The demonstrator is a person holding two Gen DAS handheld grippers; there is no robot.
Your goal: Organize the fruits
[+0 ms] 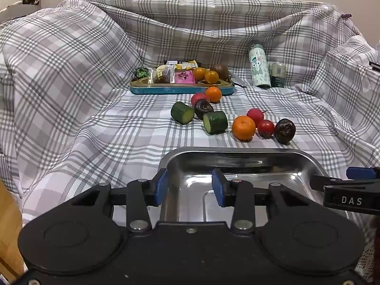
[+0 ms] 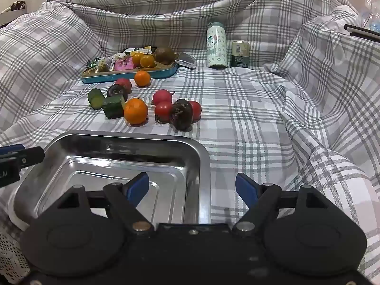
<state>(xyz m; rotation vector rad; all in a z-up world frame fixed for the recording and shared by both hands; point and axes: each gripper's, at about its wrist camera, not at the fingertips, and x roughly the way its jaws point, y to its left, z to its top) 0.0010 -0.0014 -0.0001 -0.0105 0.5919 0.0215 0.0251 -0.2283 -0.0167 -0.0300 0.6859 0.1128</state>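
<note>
The left claw (image 1: 190, 187) has its blue pads apart and holds nothing. It sits at the near left side of a shiny metal tray (image 1: 239, 153), with one pad over the tray's left rim and the other over the tray floor. The right claw (image 2: 192, 190) is spread wide and holds nothing too. Its left pad is over the tray (image 2: 123, 140) and its right pad is over the checked cloth (image 2: 261, 123), so the tray's right wall is between the pads. The tray has nothing in it.

Just past the tray, in front of the claws, the fruits lie on the cloth. A big orange (image 1: 243, 124) is closest. Right of it are a red tomato (image 1: 266, 128) and a dark round fruit (image 1: 285, 130), and a pink-red fruit (image 1: 255, 116) is just behind. Left of the orange are two green cucumber pieces (image 1: 215, 122), with another dark fruit (image 1: 203, 108) between them. A little farther are a small orange (image 1: 213, 94) and one more red fruit (image 1: 198, 97).

Farther still is a blue tray (image 1: 181, 90) with snack packets, two small oranges (image 1: 206, 74) and a brown fruit (image 1: 219, 70) in it. Far off to the right stand a pale bottle (image 1: 258, 66) and a green can (image 1: 278, 74), side by side.
</note>
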